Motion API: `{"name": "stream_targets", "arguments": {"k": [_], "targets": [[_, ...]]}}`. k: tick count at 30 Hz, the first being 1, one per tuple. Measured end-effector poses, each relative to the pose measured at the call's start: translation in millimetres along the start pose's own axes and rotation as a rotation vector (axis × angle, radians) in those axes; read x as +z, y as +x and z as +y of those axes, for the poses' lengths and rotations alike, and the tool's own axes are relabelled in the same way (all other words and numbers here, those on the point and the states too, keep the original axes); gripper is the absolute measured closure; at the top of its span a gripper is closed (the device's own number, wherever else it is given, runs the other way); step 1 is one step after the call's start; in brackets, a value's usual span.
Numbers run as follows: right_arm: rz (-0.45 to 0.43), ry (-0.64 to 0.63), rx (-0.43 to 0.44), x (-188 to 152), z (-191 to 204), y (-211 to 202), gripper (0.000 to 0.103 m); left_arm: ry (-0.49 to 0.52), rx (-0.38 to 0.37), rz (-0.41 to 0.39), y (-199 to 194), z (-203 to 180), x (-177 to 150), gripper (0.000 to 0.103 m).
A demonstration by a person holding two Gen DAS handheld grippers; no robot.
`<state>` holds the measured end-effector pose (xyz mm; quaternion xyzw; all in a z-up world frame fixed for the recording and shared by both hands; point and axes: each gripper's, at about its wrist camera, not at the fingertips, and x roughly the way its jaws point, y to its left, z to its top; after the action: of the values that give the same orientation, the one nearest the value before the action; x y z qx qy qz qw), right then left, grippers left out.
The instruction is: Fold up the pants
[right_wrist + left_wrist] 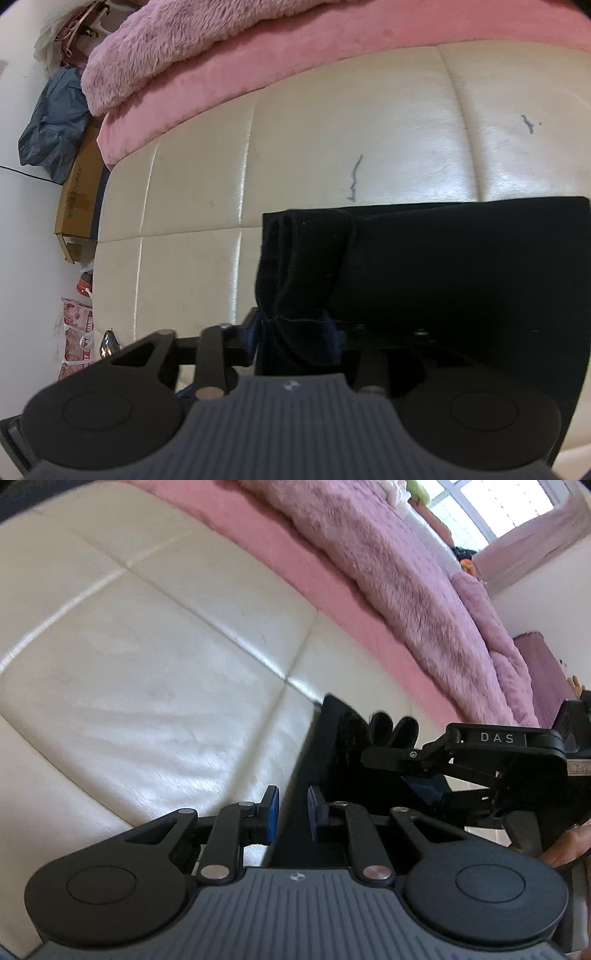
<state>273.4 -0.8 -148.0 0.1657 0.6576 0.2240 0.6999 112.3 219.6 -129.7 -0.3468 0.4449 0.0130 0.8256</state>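
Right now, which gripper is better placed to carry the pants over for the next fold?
Right. The right gripper is shut on a bunched edge of the pants. The left gripper is open, its pads straddling the fabric edge without clamping it.

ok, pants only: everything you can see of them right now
The pants are black, soft matte fabric, lying on the cream padded surface as a flat, partly folded slab with a straight upper edge. A bunched fold stands up at their left end, where the right gripper is shut on them. In the left wrist view the left gripper is open, straddling a thin dark edge of the cloth.
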Motion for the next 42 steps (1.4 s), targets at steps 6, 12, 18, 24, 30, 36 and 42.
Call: {"name": "stream_targets", "arguments": {"k": [6, 12, 18, 24, 30, 36, 42], "targets": [[-0.001, 0.006, 0.099, -3, 16, -23, 0.054, 0.016, -0.001, -0.03, -11, -8, 8, 0.086], [-0.096, -0.147, 0.175, -15, 29, -81, 0.056, 0.053, -0.006, -0.03, -26, -22, 1, 0.085], [-0.208, -0.217, -0.009, -34, -28, -104, 0.081, 0.085, -0.008, -0.035, -35, -38, -13, 0.083], [-0.128, -0.168, 0.02, -75, -71, -72, 0.089, 0.092, 0.03, -0.002, -30, -37, -21, 0.077], [-0.166, -0.236, 0.046, -113, -65, -64, 0.089, 0.099, 0.041, 0.055, -22, -30, -35, 0.056], [-0.313, -0.3, -0.004, -137, -95, -105, 0.081, 0.044, -0.011, 0.056, -8, -18, -47, 0.056], [-0.322, -0.407, -0.134, -173, -119, -128, 0.061, 0.118, 0.02, 0.026, -12, -27, -50, 0.093]]}}
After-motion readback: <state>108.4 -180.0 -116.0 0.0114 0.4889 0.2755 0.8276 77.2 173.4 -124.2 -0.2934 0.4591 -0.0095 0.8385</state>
